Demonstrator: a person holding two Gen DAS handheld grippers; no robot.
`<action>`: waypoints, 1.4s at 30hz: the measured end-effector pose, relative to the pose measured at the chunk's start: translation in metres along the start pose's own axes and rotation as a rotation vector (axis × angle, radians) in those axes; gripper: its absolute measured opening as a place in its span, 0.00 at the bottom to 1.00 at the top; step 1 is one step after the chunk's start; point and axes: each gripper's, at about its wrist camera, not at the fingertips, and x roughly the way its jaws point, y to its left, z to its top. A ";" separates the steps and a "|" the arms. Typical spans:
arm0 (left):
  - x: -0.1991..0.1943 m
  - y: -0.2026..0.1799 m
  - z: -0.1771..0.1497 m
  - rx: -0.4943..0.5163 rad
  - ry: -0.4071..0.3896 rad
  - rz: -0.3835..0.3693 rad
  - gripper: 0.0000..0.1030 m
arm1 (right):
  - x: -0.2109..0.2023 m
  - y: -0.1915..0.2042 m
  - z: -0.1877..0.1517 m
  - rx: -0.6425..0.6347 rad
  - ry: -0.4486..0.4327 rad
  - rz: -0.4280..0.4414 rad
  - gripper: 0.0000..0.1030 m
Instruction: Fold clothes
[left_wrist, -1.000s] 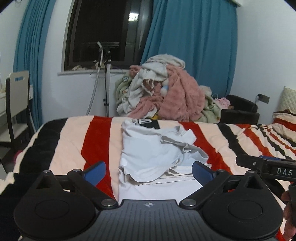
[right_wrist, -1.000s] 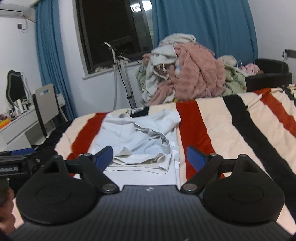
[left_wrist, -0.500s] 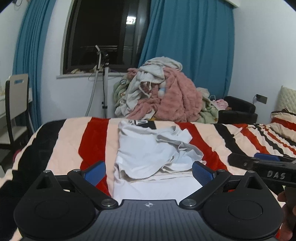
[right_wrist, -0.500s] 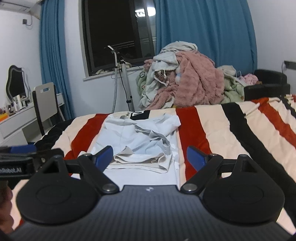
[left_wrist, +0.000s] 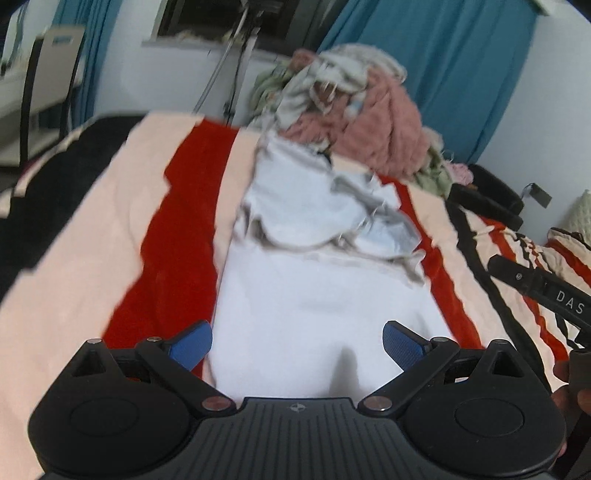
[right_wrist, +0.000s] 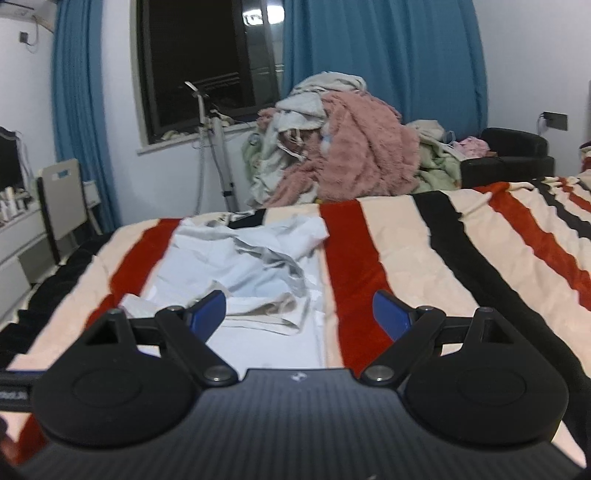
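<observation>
Striped bed (right_wrist: 424, 258) carries a white garment (left_wrist: 317, 295), far half rumpled. Left gripper (left_wrist: 297, 345) and right gripper (right_wrist: 299, 308) hover, fingers spread, empty; smoothing or regrasping looks due.

Black gripper (left_wrist: 297, 345), blue pads (left_wrist: 192, 343), silver screws.

A home bedroom: striped bed (right_wrist: 461, 236), blue curtains (right_wrist: 384, 62), heaped laundry (right_wrist: 343, 140).
</observation>
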 end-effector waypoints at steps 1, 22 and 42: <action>0.004 0.004 -0.002 -0.020 0.023 0.010 0.97 | 0.001 -0.001 -0.001 0.002 0.006 -0.008 0.85; 0.032 0.070 -0.004 -0.552 0.057 -0.227 0.79 | 0.006 -0.020 -0.003 0.118 0.063 -0.058 0.85; 0.041 0.092 -0.017 -0.725 0.072 -0.219 0.08 | 0.010 -0.032 -0.010 0.262 0.132 0.005 0.85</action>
